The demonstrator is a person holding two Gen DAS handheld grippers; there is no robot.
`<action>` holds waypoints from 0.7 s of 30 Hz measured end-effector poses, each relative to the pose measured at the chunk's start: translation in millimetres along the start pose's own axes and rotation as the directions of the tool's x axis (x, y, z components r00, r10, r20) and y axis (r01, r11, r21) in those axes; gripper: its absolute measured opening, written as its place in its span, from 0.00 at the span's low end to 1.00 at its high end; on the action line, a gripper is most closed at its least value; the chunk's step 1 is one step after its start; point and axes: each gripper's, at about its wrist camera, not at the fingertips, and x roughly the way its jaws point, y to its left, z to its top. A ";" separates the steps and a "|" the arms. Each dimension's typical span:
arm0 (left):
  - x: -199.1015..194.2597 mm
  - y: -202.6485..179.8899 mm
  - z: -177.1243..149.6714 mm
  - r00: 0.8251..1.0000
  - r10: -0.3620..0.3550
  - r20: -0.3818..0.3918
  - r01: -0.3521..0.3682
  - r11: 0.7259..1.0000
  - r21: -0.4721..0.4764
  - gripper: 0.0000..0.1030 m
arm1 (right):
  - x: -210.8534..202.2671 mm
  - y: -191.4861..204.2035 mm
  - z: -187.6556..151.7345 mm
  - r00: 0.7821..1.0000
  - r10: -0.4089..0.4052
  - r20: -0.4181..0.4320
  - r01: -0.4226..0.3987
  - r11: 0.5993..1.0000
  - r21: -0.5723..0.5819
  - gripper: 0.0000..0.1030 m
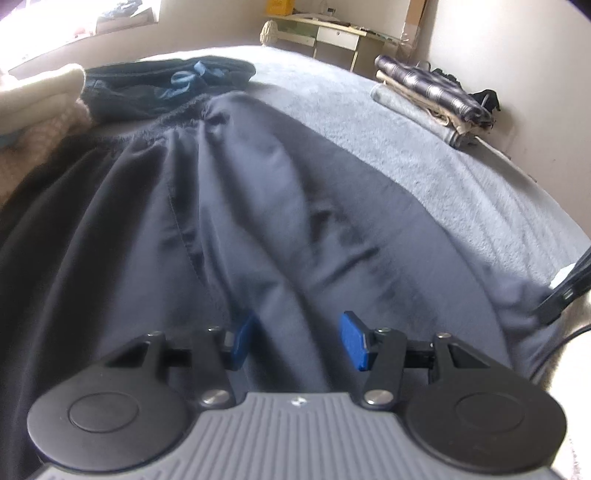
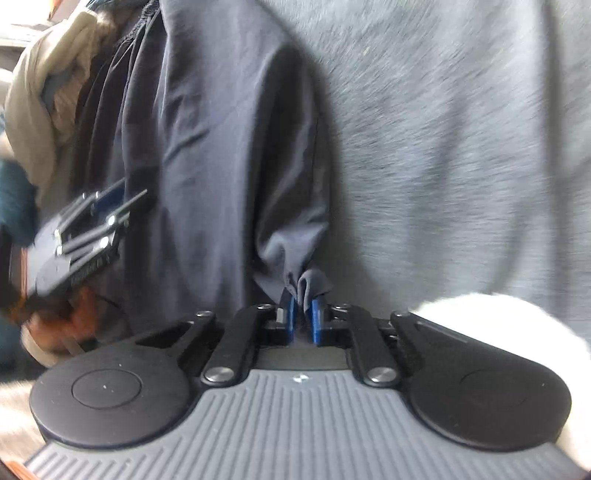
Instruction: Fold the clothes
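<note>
A dark navy garment (image 1: 221, 184) with a gathered waistband lies spread on the grey bed cover (image 1: 424, 158). My left gripper (image 1: 299, 332) hovers low over its near part. Its blue pads (image 1: 354, 339) stand well apart, with fabric lying below them and nothing pinched. In the right wrist view my right gripper (image 2: 303, 314) is shut on a bunched corner of the navy garment (image 2: 207, 129) at its near right edge. The left gripper (image 2: 85, 229) shows blurred at the left of that view, and the right gripper (image 1: 565, 291) pokes in at the left wrist view's right edge.
A folded stack of plaid and grey clothes (image 1: 432, 96) sits at the bed's far right. Another dark garment with a blue drawstring (image 1: 166, 85) and cream clothing (image 1: 40, 96) lie at the far left. A desk (image 1: 332, 33) stands beyond the bed.
</note>
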 end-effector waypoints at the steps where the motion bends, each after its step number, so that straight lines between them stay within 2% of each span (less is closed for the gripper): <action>1: 0.3 -0.2 -0.6 1.000 0.000 -0.002 0.000 1.000 0.002 0.51 | -8.0 1.2 -2.8 0.999 -0.033 0.014 0.033 0.999 -0.008 0.05; 6: 0.6 -2.7 -1.2 1.000 0.010 -0.011 -0.009 1.000 0.028 0.51 | -26.8 7.7 -11.1 0.985 -0.167 0.030 0.169 0.983 -0.070 0.07; 9: 1.1 -3.6 -1.8 1.000 0.013 -0.013 -0.013 0.999 0.031 0.53 | -31.1 4.0 -10.6 0.981 -0.189 0.032 0.191 0.977 -0.096 0.06; 12: -0.6 -4.0 -3.6 1.000 0.014 -0.011 -0.014 0.999 0.036 0.54 | -37.1 10.2 -8.7 0.969 -0.237 0.066 0.244 0.961 -0.128 0.15; 14: -1.5 -2.7 -4.7 1.000 0.011 -0.009 -0.011 0.999 0.032 0.55 | -44.7 17.1 -6.8 0.948 -0.293 0.122 0.310 0.938 -0.157 0.34; 16: -2.8 -1.2 -5.5 1.000 0.009 -0.008 -0.009 1.000 0.026 0.55 | -55.3 20.2 -4.1 0.927 -0.329 0.183 0.359 0.917 -0.173 0.40; 19: -8.3 0.9 -5.5 1.000 0.007 0.003 -0.007 1.000 0.021 0.55 | -66.0 19.2 5.1 0.910 -0.337 0.241 0.381 0.909 -0.167 0.40; 21: -16.5 3.6 -5.6 1.000 0.014 0.025 -0.015 1.000 0.024 0.55 | -67.5 25.7 12.9 0.913 -0.306 0.270 0.361 0.914 -0.185 0.40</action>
